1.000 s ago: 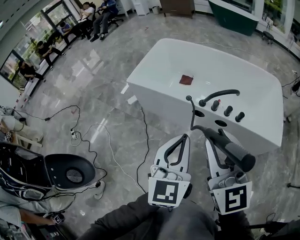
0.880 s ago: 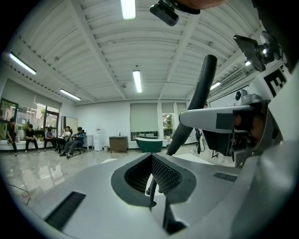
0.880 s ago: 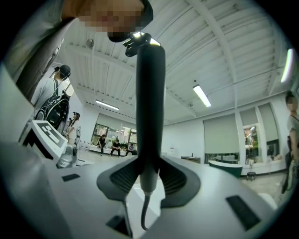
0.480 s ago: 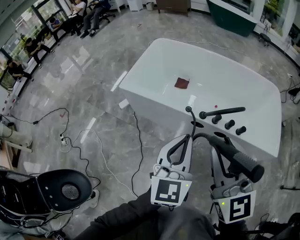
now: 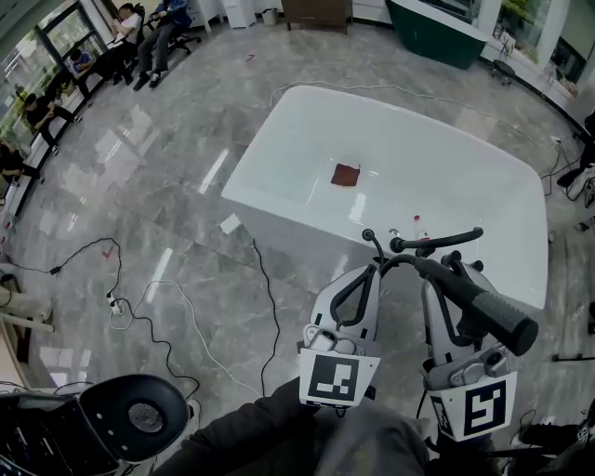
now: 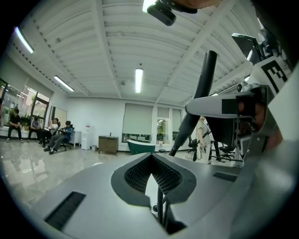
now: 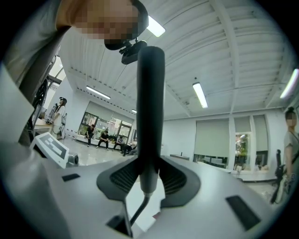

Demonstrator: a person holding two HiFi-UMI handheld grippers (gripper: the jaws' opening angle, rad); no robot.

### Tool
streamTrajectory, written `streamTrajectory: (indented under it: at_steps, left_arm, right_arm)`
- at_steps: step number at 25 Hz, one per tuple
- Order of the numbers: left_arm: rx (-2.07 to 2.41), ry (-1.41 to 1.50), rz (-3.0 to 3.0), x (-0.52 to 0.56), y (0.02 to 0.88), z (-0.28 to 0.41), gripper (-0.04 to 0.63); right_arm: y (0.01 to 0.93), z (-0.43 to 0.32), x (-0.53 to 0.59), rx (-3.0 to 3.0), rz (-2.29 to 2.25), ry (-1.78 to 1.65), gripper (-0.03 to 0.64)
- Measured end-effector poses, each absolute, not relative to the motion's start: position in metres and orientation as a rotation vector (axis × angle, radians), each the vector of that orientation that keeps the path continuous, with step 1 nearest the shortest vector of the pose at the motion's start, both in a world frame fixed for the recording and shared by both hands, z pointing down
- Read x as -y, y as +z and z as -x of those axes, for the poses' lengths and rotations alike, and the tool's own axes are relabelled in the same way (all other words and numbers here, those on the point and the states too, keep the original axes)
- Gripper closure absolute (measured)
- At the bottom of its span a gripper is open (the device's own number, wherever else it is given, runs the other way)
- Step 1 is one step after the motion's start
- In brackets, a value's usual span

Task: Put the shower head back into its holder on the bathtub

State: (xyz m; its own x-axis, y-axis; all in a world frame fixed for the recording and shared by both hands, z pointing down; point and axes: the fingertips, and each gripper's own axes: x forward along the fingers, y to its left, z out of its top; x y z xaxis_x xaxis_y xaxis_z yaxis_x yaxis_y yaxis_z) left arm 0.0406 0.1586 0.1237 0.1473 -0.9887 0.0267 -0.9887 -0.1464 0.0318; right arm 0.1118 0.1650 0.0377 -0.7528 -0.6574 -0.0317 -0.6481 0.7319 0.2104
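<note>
The white bathtub (image 5: 279, 158) lies ahead, with a black faucet (image 5: 437, 240) and knobs (image 5: 478, 267) on its near rim. My right gripper (image 5: 444, 284) is shut on the black shower head (image 5: 483, 311), which juts toward the lower right over that rim. In the right gripper view the handle (image 7: 150, 116) stands upright between the pads, and its hose (image 7: 138, 212) trails below. The hose (image 5: 374, 249) loops up beside my left gripper (image 5: 370, 271), which is shut with nothing between its fingertips. The shower head hides the holder.
A red-brown cloth (image 5: 345, 174) lies inside the tub. Cables (image 5: 186, 307) trail over the marble floor at left. A black round device (image 5: 139, 418) sits at bottom left. People sit on chairs (image 5: 139, 28) far back left. A dark green tub (image 5: 437, 28) stands at the back.
Both grippers have come closer to the tub's near rim. The shower head now overlaps the knobs and the rim. The black device has slid toward the lower left of the view.
</note>
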Motion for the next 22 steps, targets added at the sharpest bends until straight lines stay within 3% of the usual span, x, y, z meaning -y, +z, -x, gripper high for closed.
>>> streamTrajectory:
  at_steps: [11,22]
  left_arm:
    - [2.006,-0.082,-2.369,-0.139,0.109,0.013,0.592]
    - [2.035,-0.092,-2.364,-0.112,0.103,0.025,0.592]
  right_arm:
    - [-0.023,-0.057,-0.140,2.885,-1.144,-0.522,0.474]
    - [-0.035,-0.055,-0.105,2.885,-1.184,-0.575,0.474]
